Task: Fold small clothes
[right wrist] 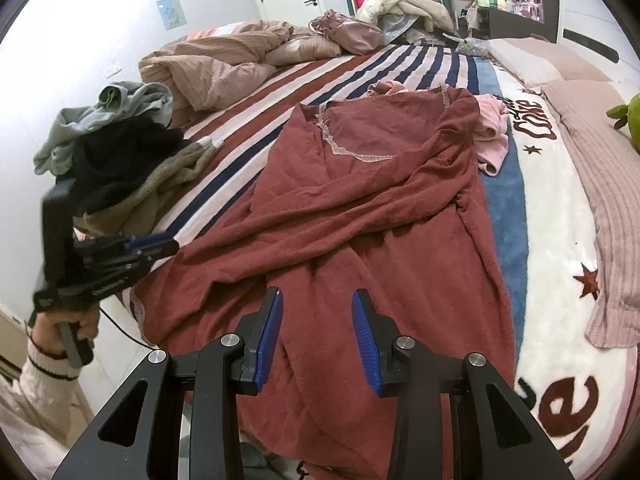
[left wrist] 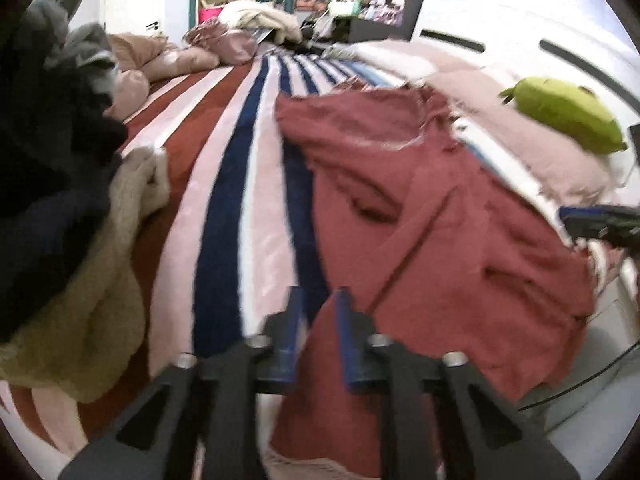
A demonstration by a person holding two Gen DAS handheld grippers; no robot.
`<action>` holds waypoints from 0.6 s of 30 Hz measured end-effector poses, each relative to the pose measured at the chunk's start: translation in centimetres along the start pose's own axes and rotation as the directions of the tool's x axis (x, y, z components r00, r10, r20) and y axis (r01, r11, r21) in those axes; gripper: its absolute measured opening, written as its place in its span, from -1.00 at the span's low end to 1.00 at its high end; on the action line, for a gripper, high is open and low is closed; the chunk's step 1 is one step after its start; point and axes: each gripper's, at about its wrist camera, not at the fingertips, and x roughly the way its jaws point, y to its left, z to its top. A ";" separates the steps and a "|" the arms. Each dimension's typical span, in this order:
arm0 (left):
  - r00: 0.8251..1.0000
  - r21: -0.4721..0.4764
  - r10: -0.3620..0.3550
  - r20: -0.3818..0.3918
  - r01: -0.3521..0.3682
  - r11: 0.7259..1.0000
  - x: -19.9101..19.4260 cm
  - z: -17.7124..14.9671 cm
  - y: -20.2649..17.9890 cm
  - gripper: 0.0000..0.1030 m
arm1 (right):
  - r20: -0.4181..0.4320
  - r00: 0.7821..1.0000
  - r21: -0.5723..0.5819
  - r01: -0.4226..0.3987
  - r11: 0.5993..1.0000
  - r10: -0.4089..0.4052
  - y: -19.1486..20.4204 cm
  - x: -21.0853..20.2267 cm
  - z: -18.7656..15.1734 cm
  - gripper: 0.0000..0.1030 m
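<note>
Right gripper: I hold it low over the near end of the bed, pointing along the mattress; its blue pads stand well apart with nothing between them.
Garment under right gripper: one dark red garment lies spread on the bed, its near part directly below and between the open fingers; I cannot tell whether they touch it.
Left gripper: I see it level at the garment's left edge, pointing up the bed. In its own view the blue fingertips sit close with a narrow gap; the edge of the red cloth lies just beside the right finger, not visibly pinched. From the right view the jaws look nearly together.
Left hand: wrapped around the gripper's handle, sleeve cream with dark stripes.
Clothes pile: one heap left of the garment; I count grey, black and olive pieces.
Pink garment: one, touching the red garment's far right shoulder.
Striped blanket: covers the bed under everything.
Green plush toy: one, on the pink bedding at right.
Crumpled duvet: far left, at the wall.
</note>
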 end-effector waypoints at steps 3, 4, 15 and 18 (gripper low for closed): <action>0.999 0.034 -0.029 0.024 0.028 0.999 -0.6 0.4 -0.8 -0.26 | 0.007 1.000 0.018 0.023 1.000 -0.023 -1.4 -0.4 0.0 -0.31; 0.999 0.040 -0.042 0.026 0.041 0.998 -0.8 0.4 -1.0 -0.18 | 0.011 0.999 0.027 0.035 0.999 -0.035 -1.9 -0.6 -0.1 -0.17; 0.976 -0.066 -0.203 -0.078 0.198 0.978 1.4 -1.4 0.6 0.49 | -0.132 0.991 0.154 0.040 0.987 -0.020 -11.7 -3.2 -6.5 0.42; 0.977 -0.032 -0.192 -0.096 0.190 0.981 2.6 -1.6 -0.9 0.41 | -0.151 0.987 0.151 -0.028 0.988 0.051 -12.0 -2.8 -7.7 0.42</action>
